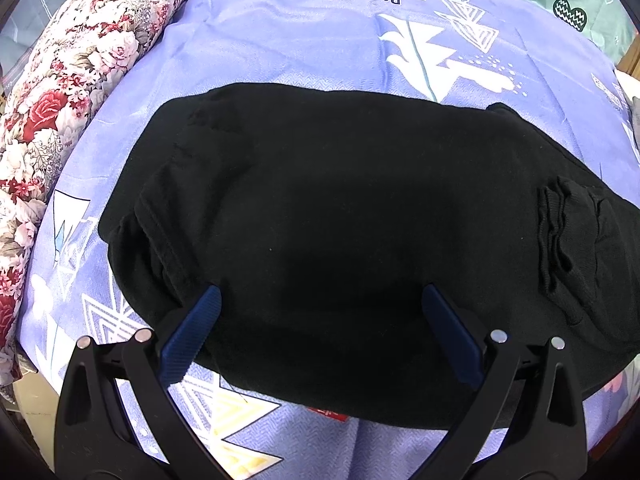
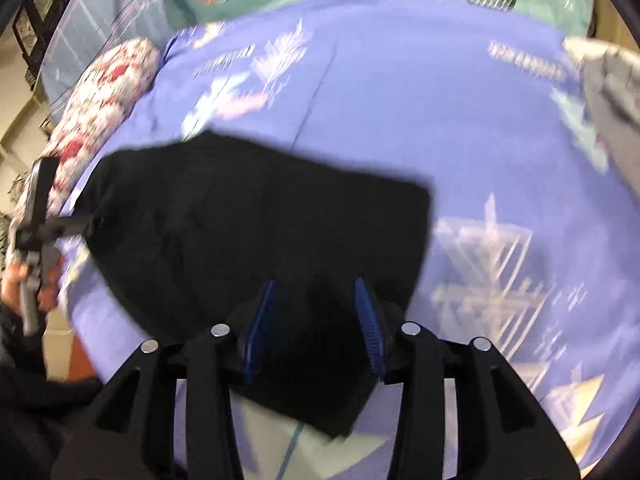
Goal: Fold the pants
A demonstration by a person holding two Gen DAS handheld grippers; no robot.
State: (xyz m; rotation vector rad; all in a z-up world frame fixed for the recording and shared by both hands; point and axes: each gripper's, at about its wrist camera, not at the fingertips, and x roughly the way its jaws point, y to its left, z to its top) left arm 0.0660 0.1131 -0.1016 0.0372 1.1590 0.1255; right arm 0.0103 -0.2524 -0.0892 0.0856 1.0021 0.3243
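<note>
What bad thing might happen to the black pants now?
The left hand-held gripper stands open over the folded black pants, so nothing pins them; the fold may slip. The right hand-held gripper is open above the pants' corner and could snag and drag it across the purple bedsheet.

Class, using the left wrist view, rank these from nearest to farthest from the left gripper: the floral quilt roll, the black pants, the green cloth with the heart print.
1. Black pants: directly under the left gripper, between its open jaws.
2. Floral quilt roll: along the left edge.
3. Green cloth: far top right corner.
</note>
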